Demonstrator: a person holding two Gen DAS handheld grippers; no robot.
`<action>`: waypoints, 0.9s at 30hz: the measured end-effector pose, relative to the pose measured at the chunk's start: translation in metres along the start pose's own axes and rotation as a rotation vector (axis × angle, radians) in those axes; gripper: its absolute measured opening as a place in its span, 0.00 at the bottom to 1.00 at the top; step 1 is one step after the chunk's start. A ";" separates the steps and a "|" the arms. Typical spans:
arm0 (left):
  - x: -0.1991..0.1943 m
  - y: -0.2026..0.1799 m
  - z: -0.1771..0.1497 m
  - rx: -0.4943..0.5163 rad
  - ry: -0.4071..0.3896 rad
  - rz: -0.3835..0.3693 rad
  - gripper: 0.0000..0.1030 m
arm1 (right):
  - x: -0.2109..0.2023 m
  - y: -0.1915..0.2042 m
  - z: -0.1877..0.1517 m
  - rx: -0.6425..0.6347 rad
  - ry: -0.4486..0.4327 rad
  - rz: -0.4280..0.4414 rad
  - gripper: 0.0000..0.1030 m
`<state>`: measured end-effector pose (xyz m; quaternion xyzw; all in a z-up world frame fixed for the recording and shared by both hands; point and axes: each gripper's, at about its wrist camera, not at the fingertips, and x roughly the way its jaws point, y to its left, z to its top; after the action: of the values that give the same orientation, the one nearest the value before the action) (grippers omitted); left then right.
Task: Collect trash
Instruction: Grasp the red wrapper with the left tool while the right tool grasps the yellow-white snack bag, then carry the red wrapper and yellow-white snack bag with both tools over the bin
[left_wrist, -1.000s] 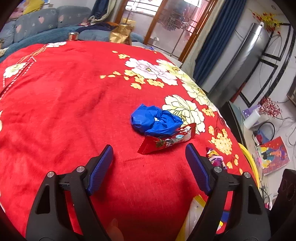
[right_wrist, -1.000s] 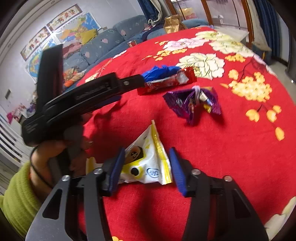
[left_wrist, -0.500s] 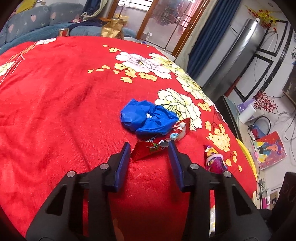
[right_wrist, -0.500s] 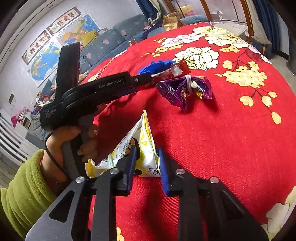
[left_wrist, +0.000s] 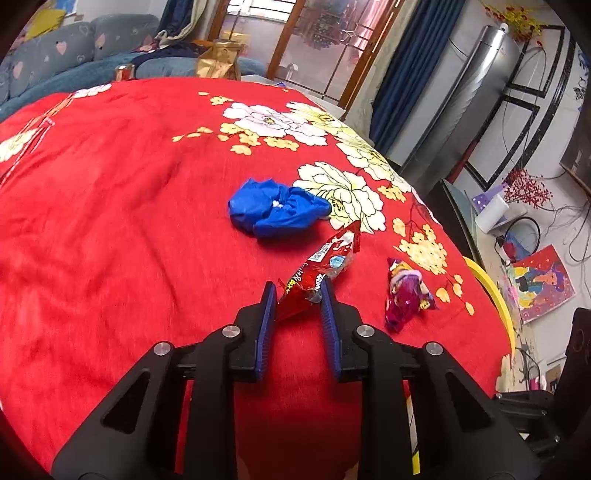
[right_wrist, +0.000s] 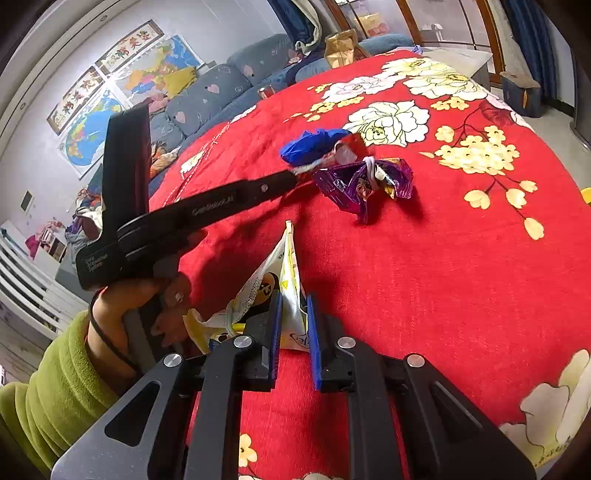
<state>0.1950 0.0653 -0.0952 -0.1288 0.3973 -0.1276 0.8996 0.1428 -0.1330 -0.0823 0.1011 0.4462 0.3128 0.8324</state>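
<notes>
Both grippers' fingers (left_wrist: 266, 295) closed; two wrappers (left_wrist: 320, 266).

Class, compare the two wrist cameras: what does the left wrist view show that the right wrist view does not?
Only the left wrist view: the left gripper closed on the red wrapper, seen between its pads.
Only the right wrist view: the right gripper closed on the white and yellow packet, and a green sleeve.
Both: the blue bag, purple wrapper and red cloth.

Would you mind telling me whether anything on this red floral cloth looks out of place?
Only the litter: a crumpled blue plastic bag and a crushed purple wrapper lie loose on the cloth. Nothing looks spilled or damaged.
</notes>
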 end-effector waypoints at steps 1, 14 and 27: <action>-0.002 0.000 -0.001 -0.006 -0.004 -0.001 0.16 | -0.002 0.000 0.000 -0.001 -0.004 -0.003 0.12; -0.047 -0.016 -0.002 -0.032 -0.103 -0.005 0.16 | -0.030 -0.007 0.003 -0.011 -0.065 -0.036 0.11; -0.069 -0.065 0.005 0.039 -0.153 -0.058 0.15 | -0.076 -0.049 0.019 0.050 -0.185 -0.110 0.10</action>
<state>0.1460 0.0280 -0.0235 -0.1322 0.3208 -0.1512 0.9256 0.1484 -0.2157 -0.0408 0.1257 0.3802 0.2445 0.8831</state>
